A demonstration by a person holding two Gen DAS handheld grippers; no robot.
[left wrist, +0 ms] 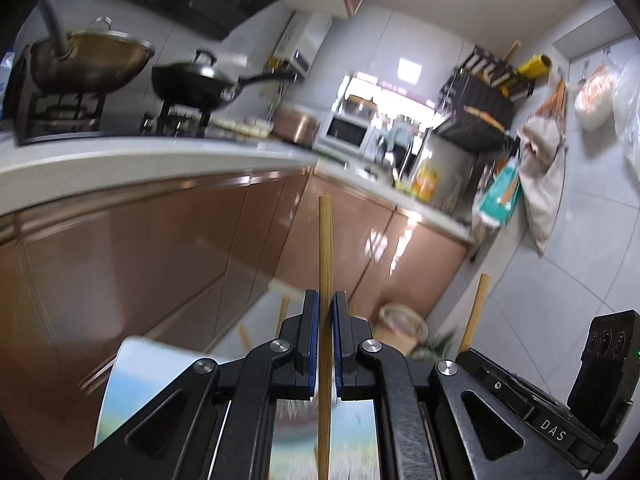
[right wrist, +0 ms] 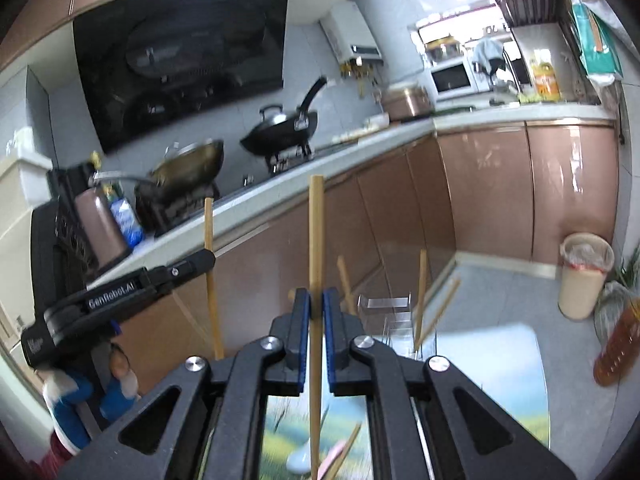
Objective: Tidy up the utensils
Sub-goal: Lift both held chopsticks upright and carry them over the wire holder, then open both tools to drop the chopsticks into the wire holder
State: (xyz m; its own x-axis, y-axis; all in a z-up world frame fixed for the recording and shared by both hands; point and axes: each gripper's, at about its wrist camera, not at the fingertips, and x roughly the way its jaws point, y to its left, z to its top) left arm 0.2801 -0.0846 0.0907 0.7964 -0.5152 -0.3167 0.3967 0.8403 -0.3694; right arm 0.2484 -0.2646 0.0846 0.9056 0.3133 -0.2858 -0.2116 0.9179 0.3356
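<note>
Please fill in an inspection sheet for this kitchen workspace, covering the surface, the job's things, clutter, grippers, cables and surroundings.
Surface: printed mat below the grippers.
Job's things: each gripper holds one upright chopstick, left chopstick and right chopstick; more chopsticks stand in a clear holder.
Clutter: a spoon lies on the mat.
Grippers: left gripper and right gripper both shut on their chopsticks.
Cables: nothing seen.
Surroundings: black wok, brass wok, microwave, bin.

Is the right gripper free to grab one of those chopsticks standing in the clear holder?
Probably not yet: the right gripper is shut on a chopstick. The clear holder with its chopsticks sits just ahead, nothing between.
</note>
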